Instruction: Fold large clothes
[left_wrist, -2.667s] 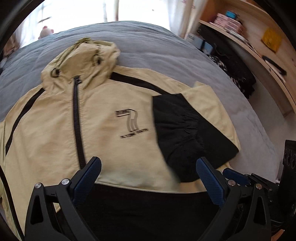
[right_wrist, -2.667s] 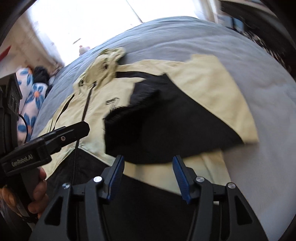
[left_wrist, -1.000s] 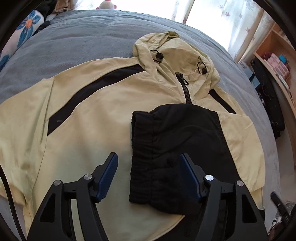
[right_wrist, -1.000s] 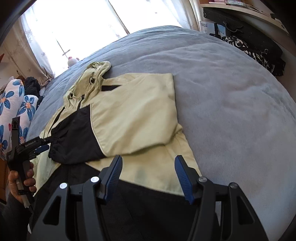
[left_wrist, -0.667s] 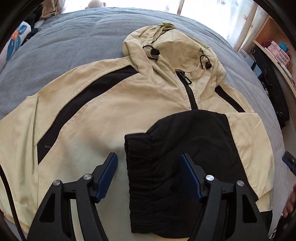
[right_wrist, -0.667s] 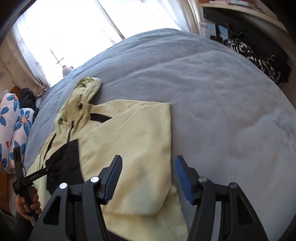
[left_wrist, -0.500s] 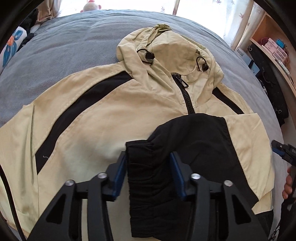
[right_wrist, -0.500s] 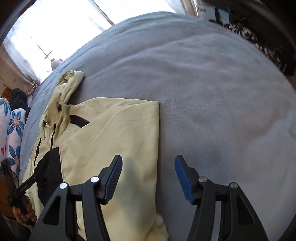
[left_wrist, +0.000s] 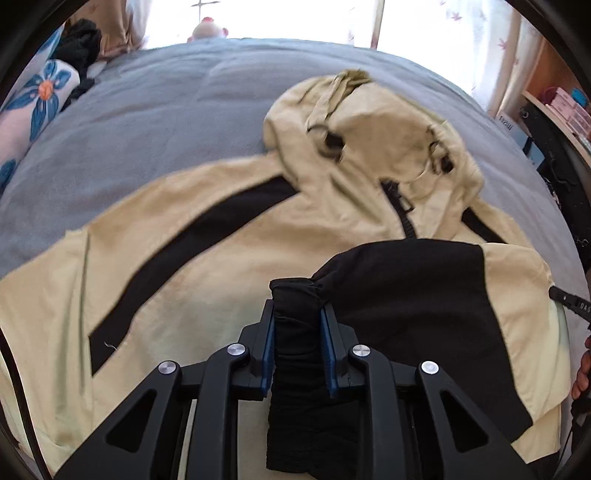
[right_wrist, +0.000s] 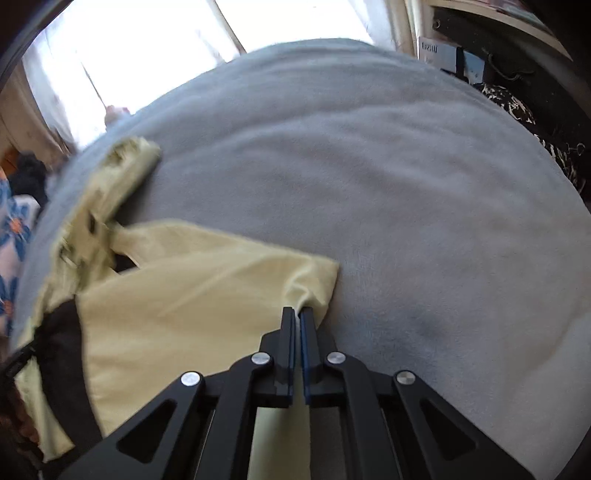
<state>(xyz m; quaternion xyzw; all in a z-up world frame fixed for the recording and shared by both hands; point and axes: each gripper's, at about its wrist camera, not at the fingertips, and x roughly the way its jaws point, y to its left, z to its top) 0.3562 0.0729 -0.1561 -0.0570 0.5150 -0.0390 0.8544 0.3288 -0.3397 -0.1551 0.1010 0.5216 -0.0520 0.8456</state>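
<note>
Left hand-held gripper (left_wrist: 297, 317) has just closed on the black cuff (left_wrist: 295, 295) (jacket (left_wrist: 184, 236) on bed (left_wrist: 147, 122)); right hand-held gripper (right_wrist: 297, 317) pinches the folded shoulder corner (right_wrist: 314, 280).

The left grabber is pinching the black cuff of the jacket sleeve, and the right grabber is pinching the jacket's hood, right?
Not quite. The left gripper does pinch the black cuff. But the right gripper has just closed on the pale yellow fold corner of the jacket, not the hood, which lies far off. The right wrist view shows it.
</note>
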